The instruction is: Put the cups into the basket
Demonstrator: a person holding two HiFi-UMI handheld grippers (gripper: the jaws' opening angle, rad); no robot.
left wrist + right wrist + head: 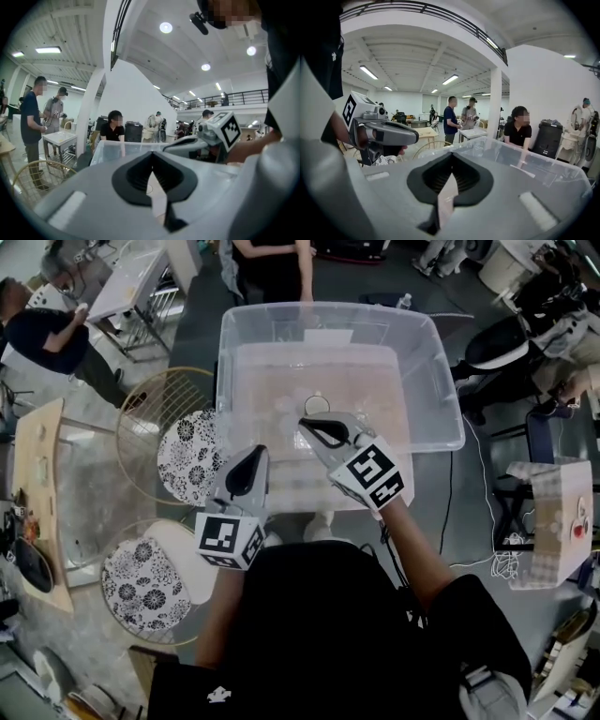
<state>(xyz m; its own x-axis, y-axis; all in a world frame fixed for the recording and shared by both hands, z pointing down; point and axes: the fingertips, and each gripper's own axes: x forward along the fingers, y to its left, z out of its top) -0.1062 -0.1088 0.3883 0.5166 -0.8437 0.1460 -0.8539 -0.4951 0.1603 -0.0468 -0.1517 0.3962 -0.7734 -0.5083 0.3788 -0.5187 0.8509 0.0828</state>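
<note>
The basket is a large clear plastic bin (pixel 225 352) on a low table in front of me; its rim also shows in the left gripper view (pixel 122 147) and the right gripper view (pixel 525 159). On its floor lies what looks like a clear round cup (pixel 317 403), faint through the plastic. My left gripper (pixel 253 457) hovers at the bin's near edge, shut and empty (pixel 151 157). My right gripper (pixel 305 425) is raised over the bin's near half, a little short of the cup, shut with nothing in it (pixel 451 157).
Two wicker chairs with flowered cushions (pixel 187 456) (pixel 145 582) stand left of the bin. A person in black (pixel 272 268) sits at the bin's far side. A wooden table (pixel 37 474) is at far left and a covered stand (pixel 553 521) at right.
</note>
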